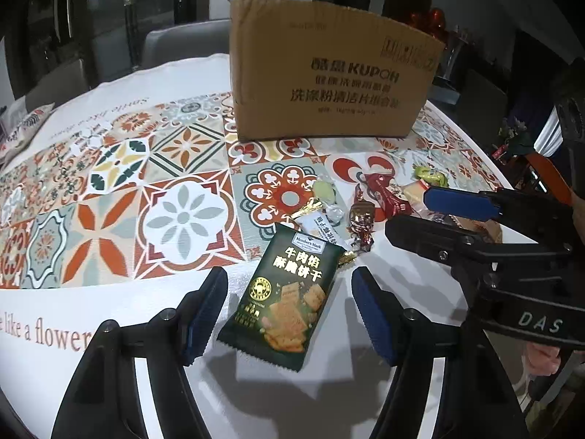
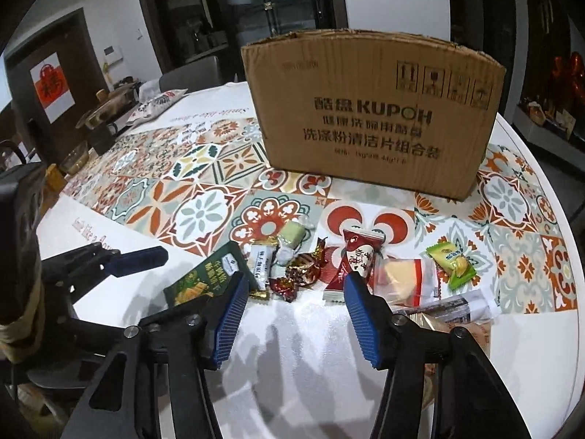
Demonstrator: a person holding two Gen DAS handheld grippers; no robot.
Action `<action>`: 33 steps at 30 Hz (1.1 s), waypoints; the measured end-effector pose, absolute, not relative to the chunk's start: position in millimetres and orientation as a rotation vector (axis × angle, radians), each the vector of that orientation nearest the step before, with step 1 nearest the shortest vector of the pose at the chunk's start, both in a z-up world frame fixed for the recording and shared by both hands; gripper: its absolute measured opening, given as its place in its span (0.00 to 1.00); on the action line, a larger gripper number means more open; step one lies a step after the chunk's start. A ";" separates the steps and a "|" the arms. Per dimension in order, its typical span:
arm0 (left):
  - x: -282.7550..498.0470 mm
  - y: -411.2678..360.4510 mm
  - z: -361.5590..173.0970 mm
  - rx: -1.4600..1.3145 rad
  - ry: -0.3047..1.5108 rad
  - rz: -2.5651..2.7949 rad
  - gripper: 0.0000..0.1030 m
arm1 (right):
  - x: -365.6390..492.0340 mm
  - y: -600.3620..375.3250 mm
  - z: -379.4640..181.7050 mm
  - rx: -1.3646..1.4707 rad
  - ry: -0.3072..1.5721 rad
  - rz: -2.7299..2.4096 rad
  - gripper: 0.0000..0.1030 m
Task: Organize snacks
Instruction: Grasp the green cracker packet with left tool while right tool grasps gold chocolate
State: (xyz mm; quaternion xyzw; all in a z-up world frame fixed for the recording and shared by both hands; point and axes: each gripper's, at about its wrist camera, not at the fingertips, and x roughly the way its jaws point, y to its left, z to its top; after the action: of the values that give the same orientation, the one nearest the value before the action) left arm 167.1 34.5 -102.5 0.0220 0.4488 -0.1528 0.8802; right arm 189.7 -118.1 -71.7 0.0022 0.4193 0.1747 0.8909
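A brown cardboard box stands open-topped at the back of the table; it also shows in the right wrist view. Several small snacks lie in front of it. A dark green cracker packet lies between the fingers of my open left gripper, not gripped; it shows partly in the right wrist view. A red packet, a clear-wrapped yellow cake, a green candy and red foil candies lie ahead of my open, empty right gripper.
A patterned tile tablecloth covers the round table. A pot and a glass bowl stand at the far left edge. A grey chair is behind the table. A white candy and a pale green sweet lie nearby.
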 end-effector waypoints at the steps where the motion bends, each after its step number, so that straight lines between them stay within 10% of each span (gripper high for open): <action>1: 170.0 34.0 -104.4 0.045 0.939 -0.319 0.67 | 191.3 -117.7 -73.3 0.006 0.873 0.366 0.53; 13: 184.0 40.5 -119.5 -0.011 0.970 -0.308 0.46 | 211.4 -110.2 -92.3 0.012 0.927 0.374 0.46; 33: 187.6 54.0 -103.4 -0.069 0.939 -0.232 0.44 | 235.3 -98.7 -108.3 -0.003 0.985 0.363 0.29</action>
State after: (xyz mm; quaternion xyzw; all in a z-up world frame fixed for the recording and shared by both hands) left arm 187.6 54.0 -103.4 -0.0333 0.4512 -0.1115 0.8848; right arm 235.3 -98.7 -108.3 -0.0013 0.4702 0.1732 0.8654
